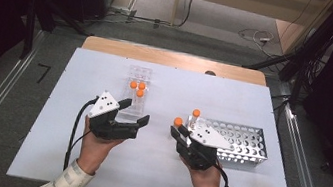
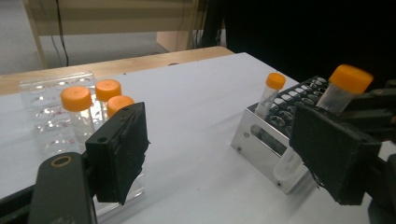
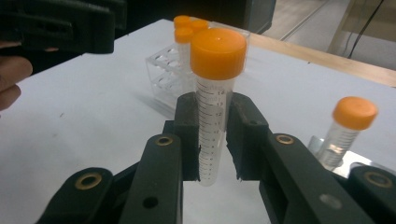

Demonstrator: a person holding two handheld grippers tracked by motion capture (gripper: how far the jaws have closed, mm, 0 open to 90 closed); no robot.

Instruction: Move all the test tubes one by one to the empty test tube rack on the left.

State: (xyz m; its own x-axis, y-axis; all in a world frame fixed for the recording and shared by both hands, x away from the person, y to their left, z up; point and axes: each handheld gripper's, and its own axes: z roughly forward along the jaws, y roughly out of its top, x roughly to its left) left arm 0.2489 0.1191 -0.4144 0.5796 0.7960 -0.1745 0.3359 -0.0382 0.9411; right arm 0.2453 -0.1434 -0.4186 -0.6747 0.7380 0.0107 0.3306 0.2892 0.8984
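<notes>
Pinching an orange-capped tube [image 3: 212, 112] upright in our right gripper [image 3: 212, 140], we are holding it just left of the metal rack [image 1: 242, 145], where another tube [image 1: 194, 117] is standing. Our left gripper [image 1: 135, 114] is hanging spread by the clear rack [image 1: 139, 76].

clear rack [image 2: 51, 116] partly hidden behind fingers [image 2: 119, 149]

Left gripper [image 2: 224, 154] standing with jaws apart, nothing between the pads. Clear rack [image 2: 46, 112] behind the left jaw, carrying three orange-capped tubes [image 2: 77, 112]. Metal rack [image 2: 275, 121] at right, holding one tube [image 2: 271, 91]. Right gripper [image 2: 373, 112] clamping a capped tube [image 2: 343, 88] beside it.
</notes>
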